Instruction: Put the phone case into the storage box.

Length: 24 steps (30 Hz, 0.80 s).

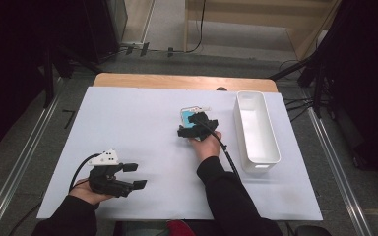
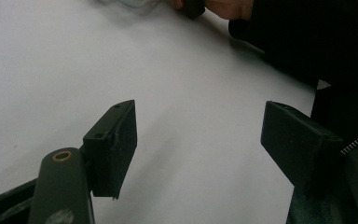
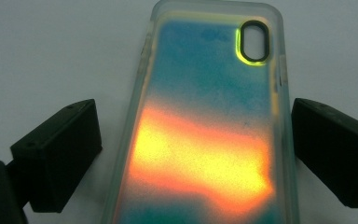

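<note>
The phone case (image 3: 205, 126) lies flat on the white worktop (image 1: 142, 128), left of the white bin (image 1: 256, 129). The right claw (image 3: 196, 154) straddles it, pads just clear of its edges. The left claw (image 2: 198, 149) gapes empty near the worktop's front-left corner.

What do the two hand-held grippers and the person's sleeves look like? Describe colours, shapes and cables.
Both sleeves are black. The left gripper and right gripper are black with blocky rectangular jaws; the left carries a grey three-cornered plate. A black cable trails from each.

The phone case (image 1: 189, 117) lies mid-table (image 1: 128, 123), just left of the bin (image 1: 256, 129), between the right claw's (image 3: 193, 154) jaws.
</note>
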Tool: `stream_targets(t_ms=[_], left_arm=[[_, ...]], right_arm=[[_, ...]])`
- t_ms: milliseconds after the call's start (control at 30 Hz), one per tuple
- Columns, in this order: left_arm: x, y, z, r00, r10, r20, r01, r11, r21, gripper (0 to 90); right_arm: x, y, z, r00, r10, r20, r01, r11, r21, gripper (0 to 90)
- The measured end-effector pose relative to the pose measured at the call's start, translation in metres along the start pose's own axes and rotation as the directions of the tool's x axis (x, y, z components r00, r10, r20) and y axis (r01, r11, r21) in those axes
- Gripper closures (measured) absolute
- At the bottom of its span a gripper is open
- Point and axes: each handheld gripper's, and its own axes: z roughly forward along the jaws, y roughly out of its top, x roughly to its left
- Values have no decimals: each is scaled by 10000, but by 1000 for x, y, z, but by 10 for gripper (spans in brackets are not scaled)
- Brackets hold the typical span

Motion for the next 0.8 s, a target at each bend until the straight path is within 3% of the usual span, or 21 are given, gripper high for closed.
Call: stream_targets(t_ms=[167, 233, 267, 333, 800], left_arm=[[0, 0, 0, 10000, 24, -7, -24, 10000, 28, 268], [0, 0, 0, 10000, 28, -4, -28, 10000, 55, 268], [0, 0, 0, 10000, 17, -9, -17, 10000, 60, 268], [0, 0, 0, 10000, 16, 0, -16, 10000, 55, 268], [0, 0, 0, 10000, 22, -2, -22, 10000, 77, 268]], right_arm=[[1, 0, 0, 10000, -71, 6, 71, 10000, -15, 36], [1, 0, 0, 10000, -75, 24, 76, 9999, -90, 66], [1, -1, -2, 9997, -249, -69, 248, 9995, -189, 123], [2, -2, -2, 9992, -396, -74, 394, 9989, -245, 136], [1, -2, -3, 9997, -216, -128, 212, 9993, -301, 146]])
